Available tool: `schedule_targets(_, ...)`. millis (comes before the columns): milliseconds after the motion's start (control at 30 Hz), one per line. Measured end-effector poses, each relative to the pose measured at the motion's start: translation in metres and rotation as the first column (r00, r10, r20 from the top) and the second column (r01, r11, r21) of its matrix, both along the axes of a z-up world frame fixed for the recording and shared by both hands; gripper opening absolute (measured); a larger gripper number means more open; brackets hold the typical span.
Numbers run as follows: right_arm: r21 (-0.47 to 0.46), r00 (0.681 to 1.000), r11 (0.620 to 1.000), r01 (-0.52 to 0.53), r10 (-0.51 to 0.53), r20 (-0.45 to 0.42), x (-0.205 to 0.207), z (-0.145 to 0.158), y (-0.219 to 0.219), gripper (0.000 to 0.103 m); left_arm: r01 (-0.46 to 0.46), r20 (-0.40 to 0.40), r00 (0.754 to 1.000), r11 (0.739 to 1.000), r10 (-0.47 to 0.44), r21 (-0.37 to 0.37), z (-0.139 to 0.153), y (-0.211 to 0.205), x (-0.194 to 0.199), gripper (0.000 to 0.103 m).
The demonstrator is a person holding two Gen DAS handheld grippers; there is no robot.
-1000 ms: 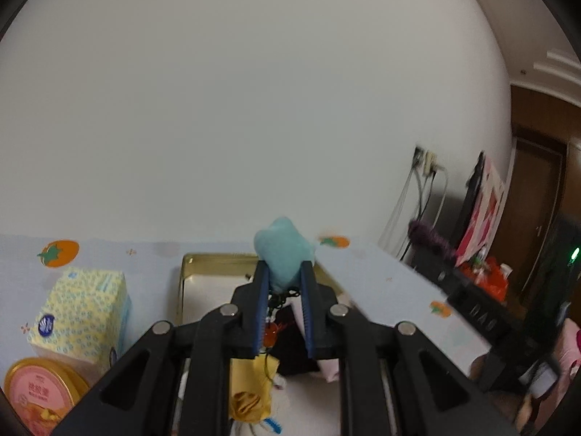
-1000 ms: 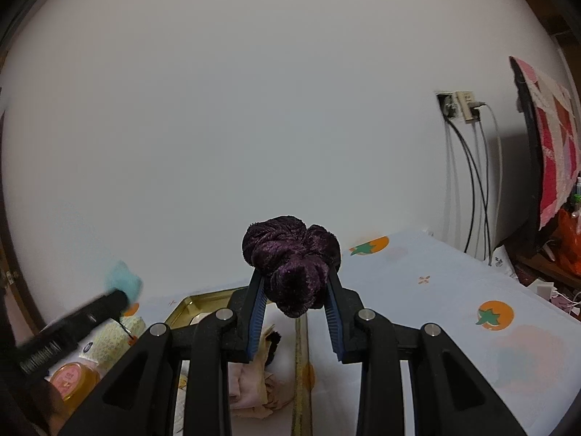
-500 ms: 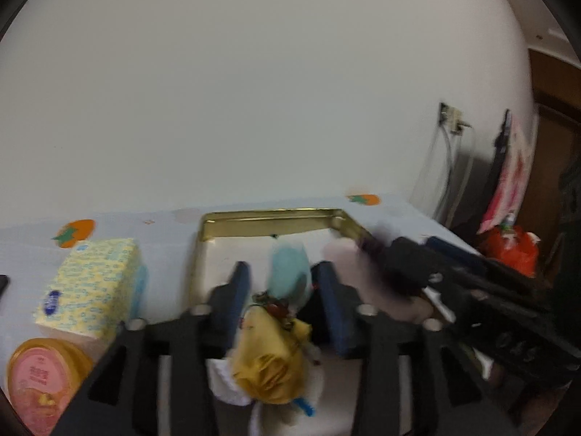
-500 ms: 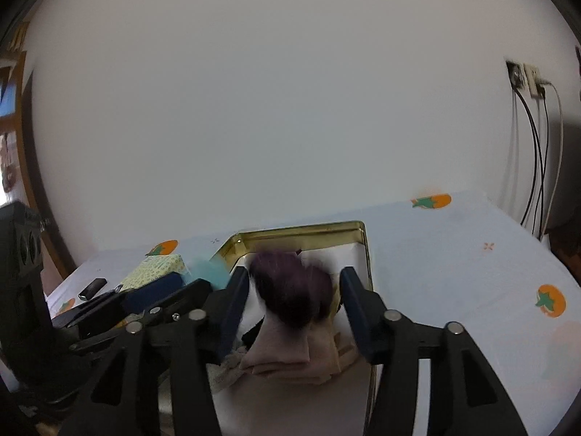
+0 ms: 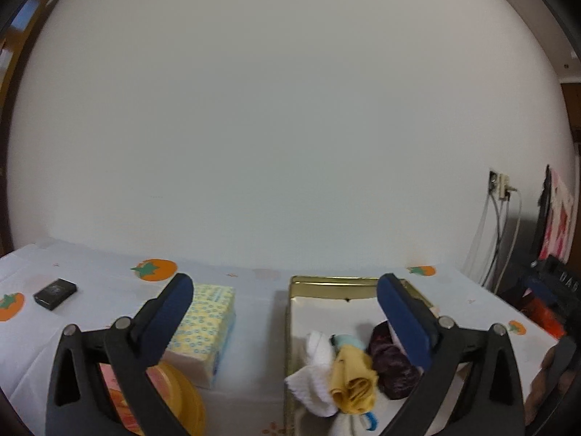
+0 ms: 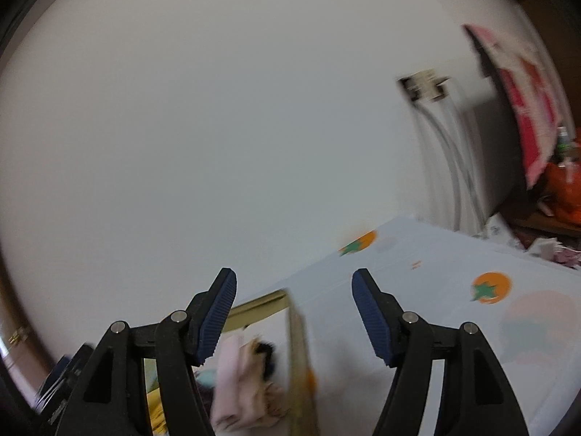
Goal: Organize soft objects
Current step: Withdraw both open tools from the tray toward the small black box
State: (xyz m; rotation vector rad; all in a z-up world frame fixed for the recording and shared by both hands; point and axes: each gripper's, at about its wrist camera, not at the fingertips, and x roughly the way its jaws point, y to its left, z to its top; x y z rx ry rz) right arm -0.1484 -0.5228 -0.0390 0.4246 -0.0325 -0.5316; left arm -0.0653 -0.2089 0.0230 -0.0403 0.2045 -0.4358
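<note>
Purple scrunchie (image 5: 394, 365) lies in the gold tray (image 5: 326, 280), lower right of the left wrist view, bunched up w/ no clear long axis; can't say it points any way. Touching it on its left: a yellow rolled cloth (image 5: 354, 381), long axis running roughly up-down in frame, rolled end toward the camera. Then a small light-blue plush (image 5: 348, 341) peeking behind the yellow, & a white knit piece (image 5: 316, 363) at the left of the pile. In the right wrist view a pink cloth (image 6: 232, 385) sits lower left, blurred, inside the same tray.

Left gripper (image 5: 285, 292): jaws opening, spread wide, nothing pressed btwn them; the pile shows low btwn the fingers, not gripped. Right gripper (image 6: 294, 289): jaws opening too, empty, tray corner behind.

Step, as I read it: release into the tray just done for both items. Next move prob calls for backing both grippers clear of the pile & looking for any soft thing still outside the tray.

Outside, left of tray: tissue pack (image 5: 203, 327), orange-lidded tub (image 5: 174, 399), small black box (image 5: 55, 293) on the tomato-print tablecloth (image 5: 254, 345).
</note>
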Motion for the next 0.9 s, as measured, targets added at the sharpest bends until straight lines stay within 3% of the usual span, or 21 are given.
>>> schedule_targets(67, 0.004, 0.999, 0.999, 0.045, -0.046, 0.011, -0.003, -0.001, -0.001, 0.069, -0.042, 0.026, 0.999, 0.999, 0.041, 0.027, -0.001, 0.002, -0.004, 0.102)
schedule_targets(200, -0.034, 0.991, 0.992, 0.123, -0.121, 0.053, -0.012, 0.002, 0.0, 0.073, -0.108, 0.086, 0.991, 0.994, 0.107, 0.012, 0.0, 0.015, -0.013, 0.102)
schedule_targets(267, -0.065, 0.987, 0.987, 0.149, -0.145, 0.068, -0.013, 0.003, 0.007, 0.082, -0.119, 0.088, 0.989, 0.993, 0.116, 0.026, -0.002, 0.017, -0.013, 0.103)
schedule_targets(467, -0.188, 0.987, 0.969, 0.159, -0.157, 0.028, -0.004, 0.005, 0.037, 0.082, -0.111, 0.101, 0.989, 0.992, 0.105, 0.057, -0.002, 0.011, -0.016, 0.103)
schedule_targets(767, -0.088, 0.992, 0.993, 0.075, -0.083, -0.09, 0.009, -0.01, 0.042, 0.082, -0.125, 0.022, 0.992, 0.988, 0.123, 0.094, -0.008, 0.016, -0.008, 0.102)
schedule_targets(900, -0.124, 0.99, 0.991, 0.052, -0.068, -0.121, 0.015, -0.011, 0.06, 0.082, -0.111, 0.014, 0.994, 0.986, 0.11, 0.121, -0.011, 0.028, -0.013, 0.102)
